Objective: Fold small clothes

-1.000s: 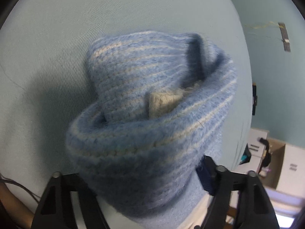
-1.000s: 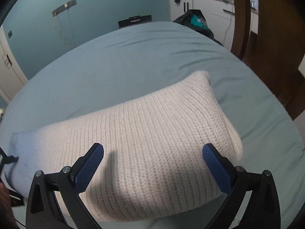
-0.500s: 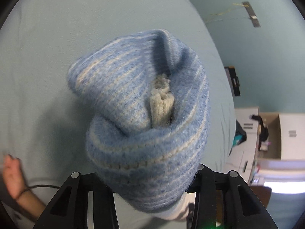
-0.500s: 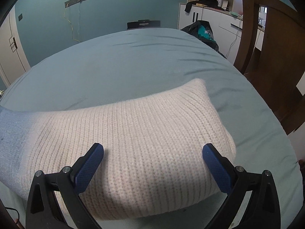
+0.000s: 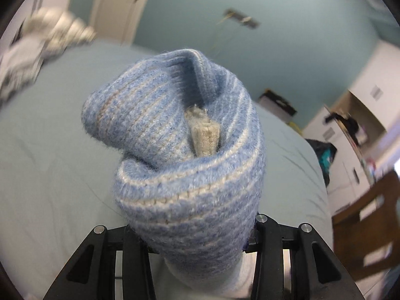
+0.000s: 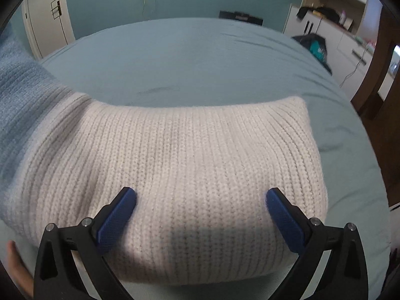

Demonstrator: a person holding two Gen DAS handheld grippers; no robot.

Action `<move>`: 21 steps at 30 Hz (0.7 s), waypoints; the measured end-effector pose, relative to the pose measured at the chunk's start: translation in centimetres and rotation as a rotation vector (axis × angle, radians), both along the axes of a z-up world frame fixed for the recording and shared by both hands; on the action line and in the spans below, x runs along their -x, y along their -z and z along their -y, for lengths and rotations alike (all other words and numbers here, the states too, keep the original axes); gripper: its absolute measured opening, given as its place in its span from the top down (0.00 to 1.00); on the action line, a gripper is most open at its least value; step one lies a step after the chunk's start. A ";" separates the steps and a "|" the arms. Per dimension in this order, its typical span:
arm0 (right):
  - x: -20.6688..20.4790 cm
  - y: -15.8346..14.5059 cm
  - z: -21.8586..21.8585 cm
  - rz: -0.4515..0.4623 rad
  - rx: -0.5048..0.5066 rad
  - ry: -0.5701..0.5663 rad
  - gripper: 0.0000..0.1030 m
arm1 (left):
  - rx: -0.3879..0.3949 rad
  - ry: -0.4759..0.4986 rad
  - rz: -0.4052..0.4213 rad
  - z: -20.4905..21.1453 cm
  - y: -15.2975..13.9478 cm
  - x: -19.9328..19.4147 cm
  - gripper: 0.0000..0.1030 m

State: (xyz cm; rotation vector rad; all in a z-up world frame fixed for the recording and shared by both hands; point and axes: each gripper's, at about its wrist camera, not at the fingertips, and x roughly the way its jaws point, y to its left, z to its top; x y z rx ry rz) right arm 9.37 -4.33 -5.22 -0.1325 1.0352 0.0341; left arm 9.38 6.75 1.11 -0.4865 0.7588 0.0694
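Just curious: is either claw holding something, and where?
The left gripper grips the knit garment's bunched blue striped end. The right gripper holds nothing.

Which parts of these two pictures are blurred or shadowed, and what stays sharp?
Left wrist view: the blue striped knit is sharp, while the pale clothes pile and the wooden furniture are smeared by motion. Right wrist view: the cream knit is crisp, with a dark shadow band across its near edge; the fisheye bends the bed outline.

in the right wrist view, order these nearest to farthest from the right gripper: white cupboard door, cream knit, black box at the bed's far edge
1. cream knit, directly under the open jaws of the right gripper
2. black box, centre, past the bed's far edge
3. white cupboard door, far left wall
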 end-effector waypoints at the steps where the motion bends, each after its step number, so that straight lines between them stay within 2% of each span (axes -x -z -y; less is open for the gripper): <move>1: -0.8 -0.5 1.2 -0.024 -0.034 -0.001 0.01 | -0.038 0.020 0.027 0.9 -0.7 0.1 0.60; 3: -0.5 -2.1 3.6 -0.053 -0.140 0.023 0.01 | -0.126 0.062 0.078 3.2 -2.0 -0.1 0.60; 5: -0.1 -3.5 6.6 -0.073 -0.230 0.044 0.01 | -0.197 0.101 0.095 5.0 -2.7 -0.1 0.60; 8: 0.7 -3.9 10.2 -0.060 -0.275 0.087 0.01 | -0.322 0.168 0.104 8.1 -3.0 -0.3 0.60; 9: 0.7 -3.5 11.6 -0.061 -0.303 0.136 0.01 | -0.357 0.188 0.103 9.0 -3.1 -0.4 0.60; 10: 0.5 -2.7 13.2 -0.087 -0.371 0.204 0.01 | -0.392 0.206 0.100 9.9 -3.0 -0.4 0.60; 12: -0.1 -1.2 14.4 -0.147 -0.477 0.268 0.01 | -0.445 0.229 0.093 11.9 -3.3 -0.7 0.60; 16: -2.2 2.2 14.4 -0.290 -0.528 0.291 0.01 | -0.589 0.284 0.092 17.1 -3.1 -0.6 0.60; 18: -2.7 2.3 14.4 -0.291 -0.526 0.291 0.01 | -0.684 0.340 0.098 20.1 -2.6 -0.2 0.60; 21: -2.7 1.8 15.8 -0.288 -0.598 0.347 0.01 | -0.771 0.420 0.099 24.2 -1.4 0.8 0.60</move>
